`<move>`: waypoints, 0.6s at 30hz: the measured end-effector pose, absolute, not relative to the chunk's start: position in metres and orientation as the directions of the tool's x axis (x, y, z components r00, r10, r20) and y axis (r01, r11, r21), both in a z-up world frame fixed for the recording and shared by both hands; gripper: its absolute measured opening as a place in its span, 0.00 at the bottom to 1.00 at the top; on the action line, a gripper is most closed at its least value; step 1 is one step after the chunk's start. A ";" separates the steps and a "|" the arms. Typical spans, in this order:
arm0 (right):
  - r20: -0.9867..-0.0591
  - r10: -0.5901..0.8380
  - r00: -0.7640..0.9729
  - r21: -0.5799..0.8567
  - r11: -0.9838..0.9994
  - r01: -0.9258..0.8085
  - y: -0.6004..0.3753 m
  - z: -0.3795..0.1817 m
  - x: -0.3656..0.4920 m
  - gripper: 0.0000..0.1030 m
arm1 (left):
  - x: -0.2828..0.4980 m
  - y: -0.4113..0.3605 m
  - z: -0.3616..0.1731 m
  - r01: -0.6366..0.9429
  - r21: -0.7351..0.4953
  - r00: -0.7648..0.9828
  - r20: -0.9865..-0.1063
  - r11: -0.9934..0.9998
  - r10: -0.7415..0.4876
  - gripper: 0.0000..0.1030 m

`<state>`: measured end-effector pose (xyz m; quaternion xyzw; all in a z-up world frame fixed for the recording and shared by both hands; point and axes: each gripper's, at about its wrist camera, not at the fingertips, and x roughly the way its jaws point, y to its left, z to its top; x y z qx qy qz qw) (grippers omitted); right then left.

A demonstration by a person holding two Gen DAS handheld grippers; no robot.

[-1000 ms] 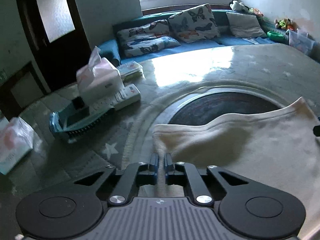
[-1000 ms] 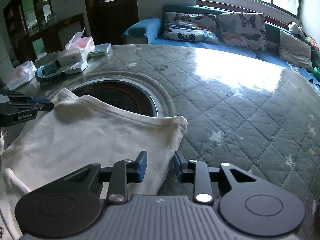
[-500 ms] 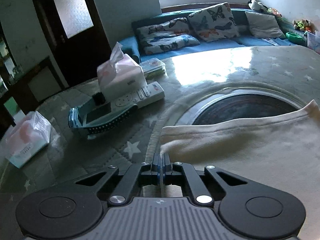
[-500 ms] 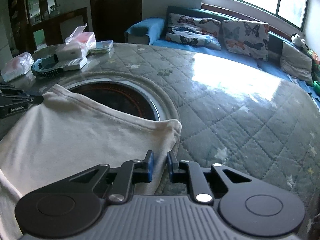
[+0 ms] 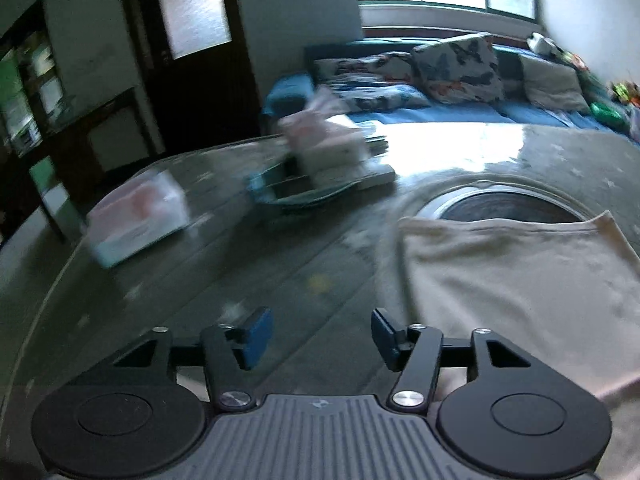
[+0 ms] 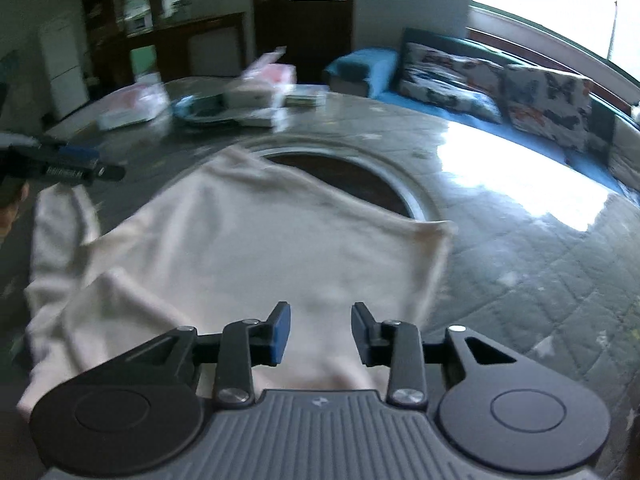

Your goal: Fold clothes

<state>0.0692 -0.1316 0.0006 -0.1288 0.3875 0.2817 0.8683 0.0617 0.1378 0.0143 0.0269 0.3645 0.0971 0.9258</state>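
1. Lying flat on the quilted round table [image 6: 520, 272] is a cream garment [image 6: 256, 248]; in the right wrist view it fills the centre and lower left of the frame.
2. Its long axis is seen running from the lower left, where a sleeve-like part [image 6: 60, 236] trails off, up to the hemmed far edge at centre right. That straight edge is laid across the dark round inset [image 6: 352, 176] in the tabletop, partly covering it.
3. In the left wrist view the garment [image 5: 512, 280] is placed at the right of the frame, hem toward the upper part, one corner at upper centre, the other at the far right.
4. Left gripper [image 5: 322, 338]: jaws have just been opening and are set wide apart. Nothing is between the blue pads; bare tabletop is seen through the gap, cloth edge just to the right of the right finger.
5. Right gripper [image 6: 320, 334]: jaws have just been opening, now partly apart. Cloth is seen through the gap but is not pinched by the pads; nothing is held.
6. The left gripper is also seen at the left edge of the right wrist view, above the sleeve end.
7. Both views are motion-blurred. Clutter is grouped at the table's far side: tissue box [image 6: 272, 76], plastic-wrapped pack [image 5: 136, 216], teal tray [image 5: 280, 188].
8. A blue sofa [image 6: 376, 68] with patterned cushions [image 6: 544, 96] is seen under the window in the upper right.
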 end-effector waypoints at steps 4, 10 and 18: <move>-0.736 0.430 0.523 0.002 0.774 -0.634 -0.119 0.002 0.039 0.42 | 0.023 0.163 0.018 -0.251 0.101 0.720 -0.645 0.963 0.256 0.69; -0.731 0.469 0.496 -0.005 0.722 -0.692 -0.099 -0.007 0.002 0.45 | -0.023 0.193 0.008 -0.375 0.073 0.701 -0.630 0.924 0.334 0.68; -0.741 0.466 0.484 -0.020 0.705 -0.709 -0.088 -0.019 -0.010 0.45 | -0.040 0.225 -0.011 -0.476 -0.030 0.673 -0.656 0.879 0.341 0.62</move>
